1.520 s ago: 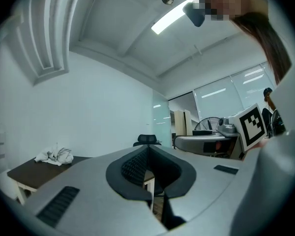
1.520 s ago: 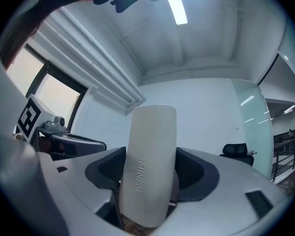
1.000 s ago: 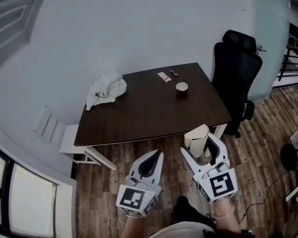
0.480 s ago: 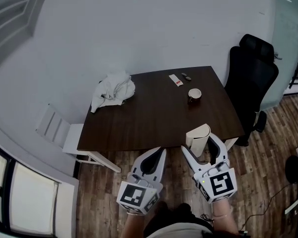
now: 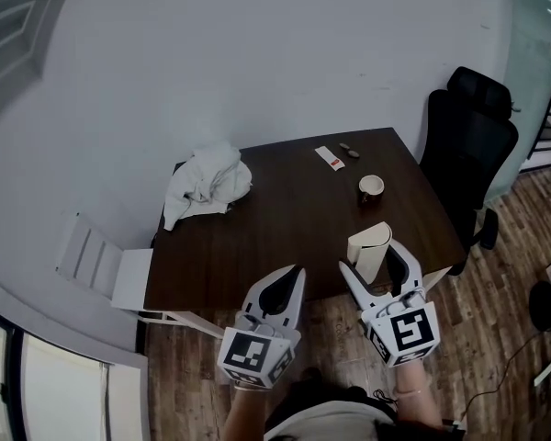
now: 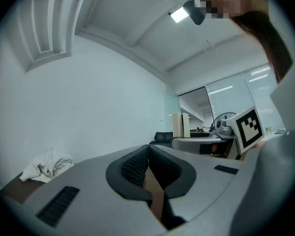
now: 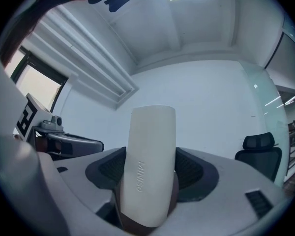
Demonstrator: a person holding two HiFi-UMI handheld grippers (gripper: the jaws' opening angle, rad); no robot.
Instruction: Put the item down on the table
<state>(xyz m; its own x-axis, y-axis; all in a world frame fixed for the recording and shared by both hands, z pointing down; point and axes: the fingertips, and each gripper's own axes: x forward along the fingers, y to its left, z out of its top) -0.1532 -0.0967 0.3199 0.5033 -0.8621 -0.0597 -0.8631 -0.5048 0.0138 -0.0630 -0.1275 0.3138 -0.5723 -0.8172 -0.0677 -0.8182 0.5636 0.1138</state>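
Showing "MINISO" only close-up: white case [image 7: 148, 166]

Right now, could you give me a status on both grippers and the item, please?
Right gripper shut on the cream case, upright, not yet down. Left gripper shut, empty. Cup on the table ahead of it.

Head view looks steeply down on the dark wooden tabletop [image 5: 285, 219]; both gripper views face level, sharing the black office chair [image 7: 259, 154].
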